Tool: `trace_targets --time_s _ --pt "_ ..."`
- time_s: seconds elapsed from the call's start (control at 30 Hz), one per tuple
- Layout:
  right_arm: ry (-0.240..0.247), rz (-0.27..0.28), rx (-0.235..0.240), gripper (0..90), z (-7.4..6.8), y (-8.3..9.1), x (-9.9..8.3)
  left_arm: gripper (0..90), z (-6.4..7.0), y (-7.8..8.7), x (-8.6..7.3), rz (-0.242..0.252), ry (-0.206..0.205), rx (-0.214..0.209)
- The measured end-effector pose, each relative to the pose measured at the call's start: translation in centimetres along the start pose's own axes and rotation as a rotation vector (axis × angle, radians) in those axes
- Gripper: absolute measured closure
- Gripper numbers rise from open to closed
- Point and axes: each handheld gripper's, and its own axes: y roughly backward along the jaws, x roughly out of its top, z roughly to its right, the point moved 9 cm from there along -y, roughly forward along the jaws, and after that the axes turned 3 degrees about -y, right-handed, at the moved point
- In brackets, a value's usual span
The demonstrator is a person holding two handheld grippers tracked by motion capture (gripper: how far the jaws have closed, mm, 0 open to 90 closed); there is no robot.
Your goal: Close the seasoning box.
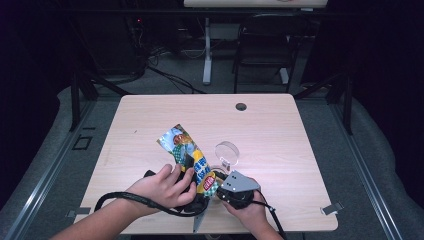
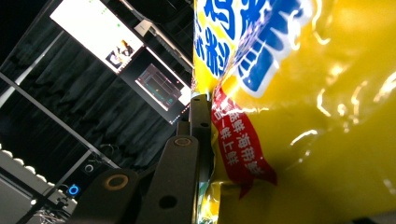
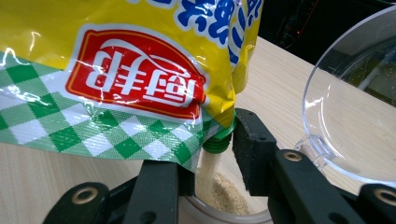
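**One snack bag, one clear jar, two handheld grippers at a wooden table**

Seen from above, a person's two hands reach in from the bottom edge, each holding one gripper. One pale wooden table (image 1: 280, 130) carries the scene.

The left gripper (image 1: 189, 172) pinches one long yellow bag (image 1: 190, 152) (blue lettering, a red logo, green-and-white checks at its lower end). The bag is held off the table, slanting up and away to the left. In the left gripper view, one black jaw presses flat against the yellow foil; the other is hidden behind the bag.

The right gripper (image 3: 212, 156) sits just beside the bag's lower end. Its jaws stand apart on either side of the bag's corner, where a small green spout (image 3: 217, 142) shows; I cannot tell whether they grip it. Beneath lies one clear jar (image 3: 224, 207) holding tan powder. One clear round lid (image 1: 227, 151) stands tilted beside it.
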Motion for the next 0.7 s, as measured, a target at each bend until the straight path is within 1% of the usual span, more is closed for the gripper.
trace_targets --time_s 0.23,0.37,0.43,0.47,0.7 --pt "-0.02 0.003 0.013 70.4 0.03 0.01 0.05 86.4 -0.05 0.01 0.02 0.0 -0.001 0.001" --pt "-0.026 -0.004 0.017 70.4 -0.01 0.03 0.0 86.4 -0.04 0.02 0.09 0.002 0.0 0.001" --pt "-0.022 -0.011 0.014 70.4 0.05 0.07 -0.07 86.4 -0.06 0.04 0.1 0.001 -0.003 0.001" --pt "-0.029 -0.005 0.019 70.4 -0.02 0.04 -0.03 86.4 -0.07 0.04 0.1 0.002 -0.002 0.001" --pt "-0.033 -0.014 0.018 70.4 0.1 0.15 -0.08 86.4 -0.17 0.04 0.16 0.002 -0.005 0.003"
